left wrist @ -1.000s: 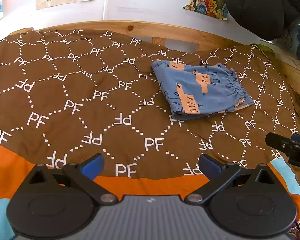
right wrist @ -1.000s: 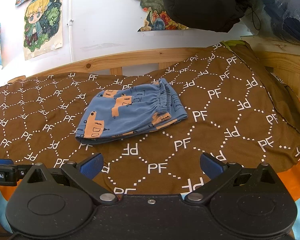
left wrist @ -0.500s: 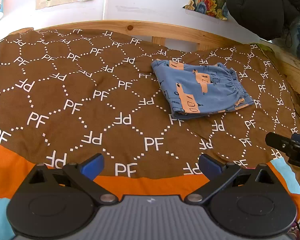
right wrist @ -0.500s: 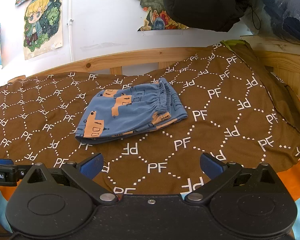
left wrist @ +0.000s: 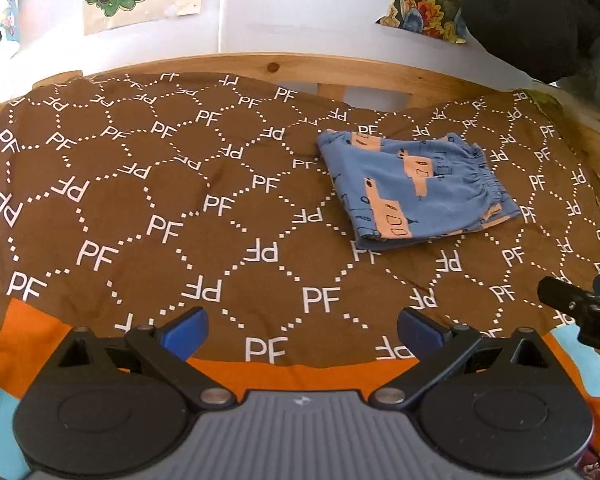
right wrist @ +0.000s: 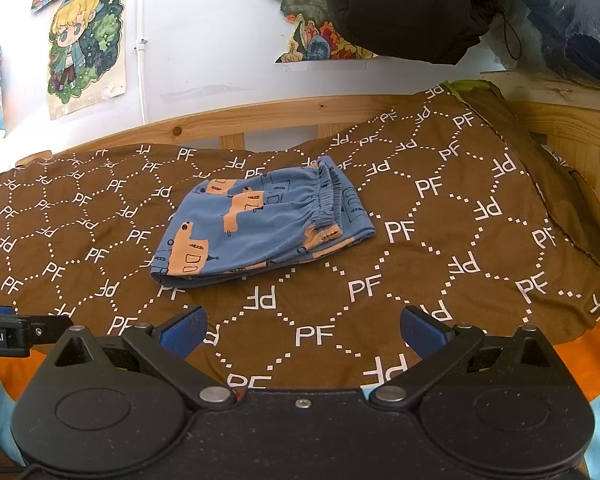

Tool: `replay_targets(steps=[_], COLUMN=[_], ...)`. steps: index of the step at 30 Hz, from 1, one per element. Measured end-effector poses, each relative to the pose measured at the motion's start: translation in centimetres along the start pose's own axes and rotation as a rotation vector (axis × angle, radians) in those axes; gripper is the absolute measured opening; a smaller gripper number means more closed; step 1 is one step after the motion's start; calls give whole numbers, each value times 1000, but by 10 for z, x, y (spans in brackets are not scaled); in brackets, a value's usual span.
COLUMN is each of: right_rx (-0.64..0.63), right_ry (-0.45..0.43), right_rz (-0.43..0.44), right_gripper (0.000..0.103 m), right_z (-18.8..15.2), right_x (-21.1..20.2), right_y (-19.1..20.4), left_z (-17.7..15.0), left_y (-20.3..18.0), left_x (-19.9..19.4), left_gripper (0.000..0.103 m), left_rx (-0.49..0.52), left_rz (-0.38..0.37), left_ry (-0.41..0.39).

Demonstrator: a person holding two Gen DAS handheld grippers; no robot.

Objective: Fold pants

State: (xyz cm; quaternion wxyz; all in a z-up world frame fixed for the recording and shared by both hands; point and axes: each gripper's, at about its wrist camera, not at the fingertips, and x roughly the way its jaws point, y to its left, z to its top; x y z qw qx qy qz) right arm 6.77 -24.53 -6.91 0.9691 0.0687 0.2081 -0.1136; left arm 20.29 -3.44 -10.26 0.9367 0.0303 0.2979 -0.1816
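Small blue pants (left wrist: 414,190) with orange patches lie folded into a compact stack on the brown "PF" blanket (left wrist: 180,208), elastic waistband to the right. In the right wrist view the pants (right wrist: 260,224) lie ahead, left of centre. My left gripper (left wrist: 300,330) is open and empty, held back near the blanket's front edge, well short of the pants. My right gripper (right wrist: 302,330) is open and empty too, also short of the pants. The right gripper's tip (left wrist: 580,312) shows at the right edge of the left wrist view.
A wooden bed rail (left wrist: 340,72) runs along the far side, with a white wall and posters behind. A black padded garment (right wrist: 412,4) hangs at the upper right. An orange and light-blue sheet (left wrist: 300,376) lies under the blanket's front edge.
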Motion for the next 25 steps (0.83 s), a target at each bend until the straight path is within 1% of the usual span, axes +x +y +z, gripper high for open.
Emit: replay_targets(steps=[7,10,25], right_rx=[1,1,2], right_ry=[1,1,4], right_rz=[-1,1,-2], right_gripper=[102,102,102], right_z=[1,1,0], right_x=[0,0,0], right_y=[0,0,1], left_z=[3,2,2], left_y=[2,2,3], left_x=[2,4,6], left_gripper=[103,103,103], left_rx=[-15,-13,-3], left_rz=[-37,-33,-16], left_ry=[13,31,34])
